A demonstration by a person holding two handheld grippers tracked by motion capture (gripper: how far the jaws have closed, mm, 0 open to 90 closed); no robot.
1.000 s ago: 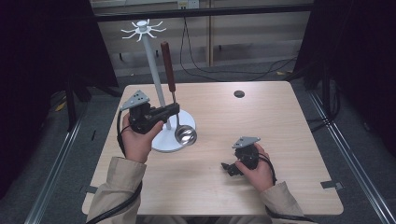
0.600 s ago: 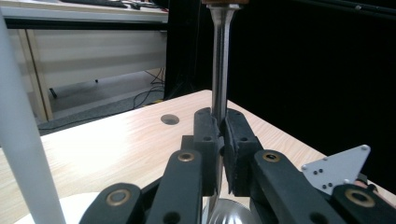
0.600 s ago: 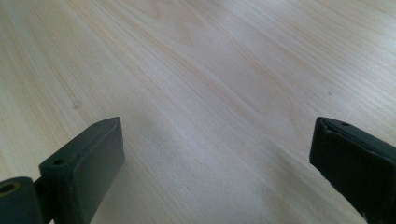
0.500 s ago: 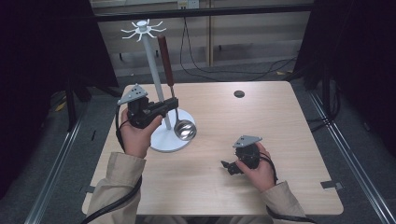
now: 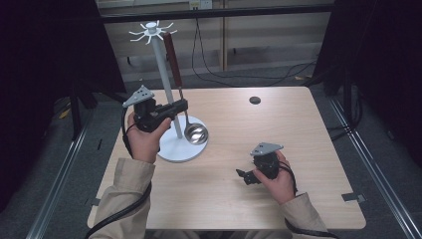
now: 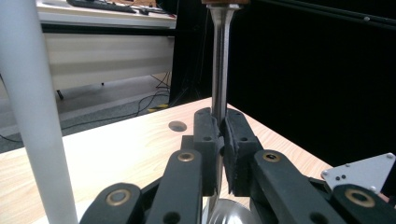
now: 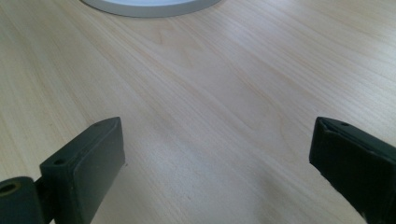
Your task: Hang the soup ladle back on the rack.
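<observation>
A ladle with a brown handle (image 5: 172,57) and a steel bowl (image 5: 195,132) stands upright beside the white pole (image 5: 160,74) of a utensil stand. Its bowl hangs just over the stand's round base (image 5: 171,152). My left gripper (image 5: 182,106) is shut on the ladle's thin steel shaft (image 6: 219,70), with the pads (image 6: 208,135) pressed against it from both sides. The hook crown (image 5: 151,31) tops the pole. My right gripper (image 5: 242,176) rests low over the table at the front right, jaws wide open (image 7: 217,154) with only bare wood between them.
A small black round disc (image 5: 255,100) lies on the far part of the wooden table (image 5: 298,149). The stand's pole (image 6: 32,107) rises close to the left of my left jaws. The stand's base edge (image 7: 149,4) lies ahead of my right gripper. Cables run on the floor behind.
My left gripper has risen a little with the ladle, so the bowl and handle sit higher beside the pole. The right gripper has stayed where it was.
</observation>
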